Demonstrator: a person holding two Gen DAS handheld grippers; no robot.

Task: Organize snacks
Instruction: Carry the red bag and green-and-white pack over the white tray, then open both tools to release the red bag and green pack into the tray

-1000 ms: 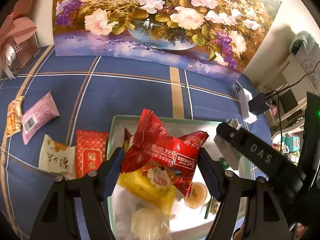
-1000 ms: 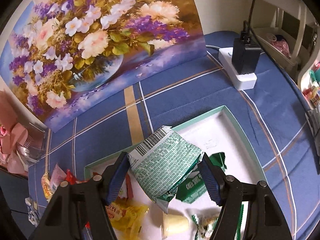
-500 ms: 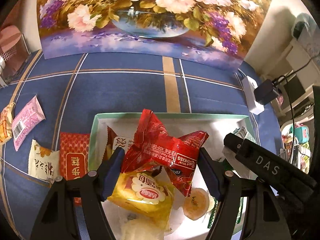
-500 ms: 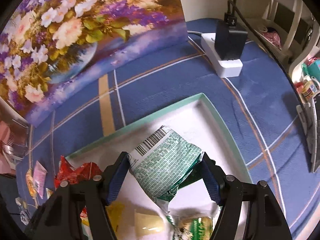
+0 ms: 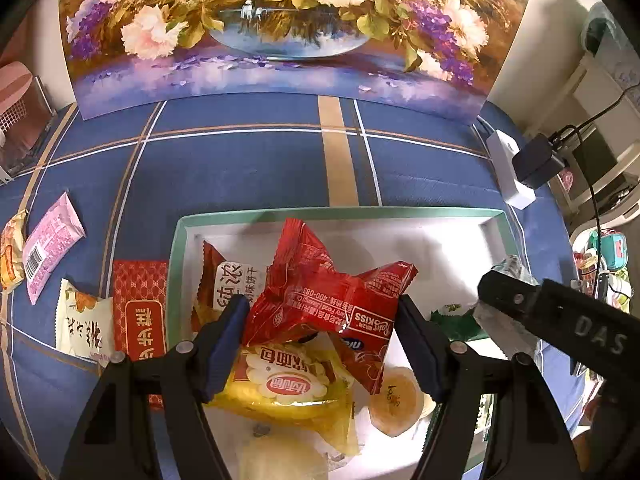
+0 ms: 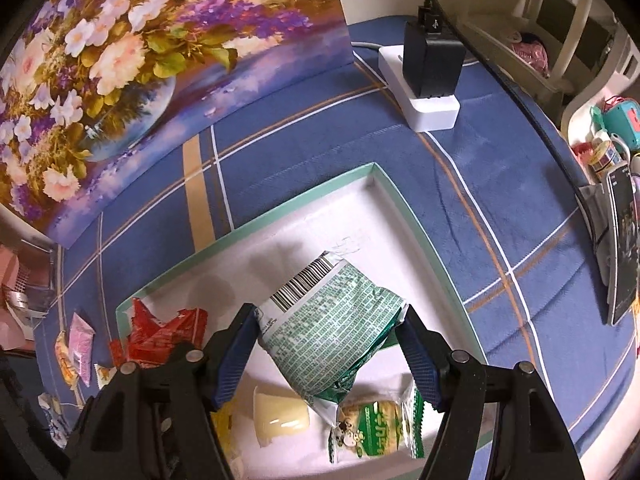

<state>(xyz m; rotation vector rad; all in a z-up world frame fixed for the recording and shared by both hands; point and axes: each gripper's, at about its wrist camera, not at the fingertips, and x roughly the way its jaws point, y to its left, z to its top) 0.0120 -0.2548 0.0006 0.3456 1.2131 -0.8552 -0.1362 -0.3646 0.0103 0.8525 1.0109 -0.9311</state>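
Observation:
My left gripper [image 5: 322, 334] is shut on a red snack packet [image 5: 320, 300] and holds it above the left part of the green-rimmed white tray [image 5: 340, 213]. My right gripper [image 6: 330, 344] is shut on a green-and-white snack packet [image 6: 332, 328] above the right part of the same tray [image 6: 416, 224]. In the tray lie a yellow packet [image 5: 288, 392], a brown-and-white biscuit packet [image 5: 224, 280], a round jelly cup [image 5: 394, 404], a pale jelly [image 6: 282, 412] and a green cracker packet [image 6: 374, 420]. The right gripper's arm [image 5: 560, 316] shows in the left wrist view.
Left of the tray on the blue checked cloth lie a red packet [image 5: 138, 308], a white packet [image 5: 82, 326], a pink packet [image 5: 50, 246] and an orange one [image 5: 10, 256]. A flower painting [image 5: 280, 28] stands behind. A white power strip with black charger [image 6: 430, 76] lies at the right.
Both grippers have moved forward over the tray, each still holding its packet. More of the tray's far rim and floor now shows in both views.

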